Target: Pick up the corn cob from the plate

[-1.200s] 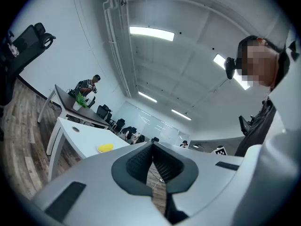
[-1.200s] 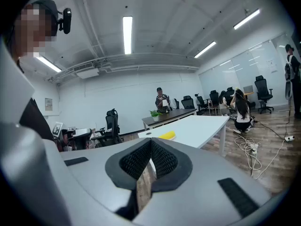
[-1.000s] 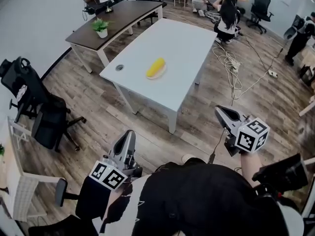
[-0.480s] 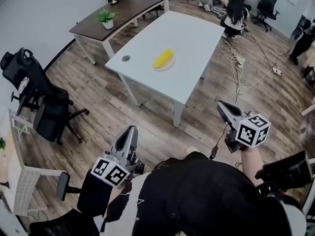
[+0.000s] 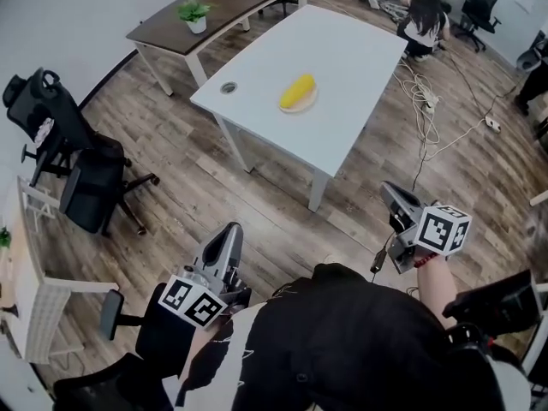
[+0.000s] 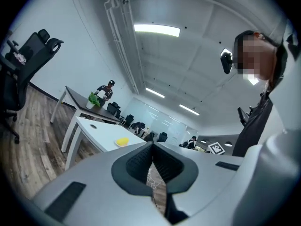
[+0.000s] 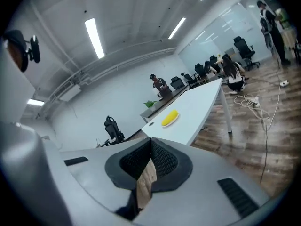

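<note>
A yellow corn cob (image 5: 298, 90) lies on a small white plate (image 5: 302, 106) near the middle of a white table (image 5: 342, 67), well ahead of me. It also shows far off as the corn cob (image 6: 122, 141) and the corn cob (image 7: 170, 117) in the two gripper views. My left gripper (image 5: 229, 235) is held low at the left, close to my body, with its jaws shut and nothing between them. My right gripper (image 5: 396, 194) hangs at the right, also shut and empty. Both are far short of the table.
A dark desk (image 5: 223, 7) with a potted plant (image 5: 195, 14) stands behind the white table. Black office chairs (image 5: 73, 165) stand at the left. Cables and a power strip (image 5: 428, 92) lie on the wooden floor at the right. A person (image 5: 424, 15) crouches beyond the table.
The table and corn sit higher and further right in the head view than a second ago. Both grippers have sunk slightly in the picture and stay shut; the right one has rolled.
</note>
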`<state>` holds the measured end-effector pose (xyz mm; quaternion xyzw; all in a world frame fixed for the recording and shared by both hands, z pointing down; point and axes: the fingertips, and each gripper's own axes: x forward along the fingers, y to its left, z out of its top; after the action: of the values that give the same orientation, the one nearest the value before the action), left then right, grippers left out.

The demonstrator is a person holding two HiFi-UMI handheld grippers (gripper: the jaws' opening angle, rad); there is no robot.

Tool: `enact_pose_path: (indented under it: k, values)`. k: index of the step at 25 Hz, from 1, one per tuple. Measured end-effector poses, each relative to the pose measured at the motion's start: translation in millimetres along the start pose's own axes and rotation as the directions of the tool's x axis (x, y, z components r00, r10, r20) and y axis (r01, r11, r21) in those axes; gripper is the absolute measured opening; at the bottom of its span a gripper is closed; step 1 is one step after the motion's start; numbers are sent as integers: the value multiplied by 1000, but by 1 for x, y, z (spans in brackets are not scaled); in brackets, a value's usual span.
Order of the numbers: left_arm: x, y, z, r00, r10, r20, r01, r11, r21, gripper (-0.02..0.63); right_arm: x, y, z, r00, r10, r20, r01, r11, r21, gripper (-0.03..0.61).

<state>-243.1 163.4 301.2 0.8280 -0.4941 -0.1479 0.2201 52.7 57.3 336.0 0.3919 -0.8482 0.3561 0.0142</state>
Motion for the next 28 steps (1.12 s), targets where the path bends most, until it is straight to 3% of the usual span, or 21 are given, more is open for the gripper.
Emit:
enact_pose_path:
  k: [7, 11, 14, 18, 21, 25, 28]
  values:
    - [8, 18, -12, 998, 37, -49, -39, 999, -30, 12, 17, -11, -12, 999, 8, -48, -7, 1000, 15, 15]
    - [14, 34, -29, 994, 70, -86, -76, 995, -64, 12, 19, -30, -20, 998, -1, -56, 5, 996, 84, 15]
    - [24, 44, -44, 986, 109, -128, -120, 990, -77, 12, 18, -56, -23, 995, -78, -57, 85, 988, 126, 15]
    - [54, 51, -50, 978, 130, -164, -141, 988, -57, 12, 25, -83, -32, 997, -46, -59, 57, 979, 198, 15]
    - [86, 48, -49, 981, 114, -158, -124, 991, -54, 12, 39, -96, -29, 995, -19, -103, 33, 989, 141, 15]
    - [130, 42, -59, 984, 84, -158, -98, 992, -82, 12, 51, -117, -4, 991, -45, -122, 47, 999, 17, 15]
    - [162, 21, -66, 982, 22, -190, -22, 1000, -1, 12, 52, -135, 10, 988, -53, -143, 47, 998, -48, 15]
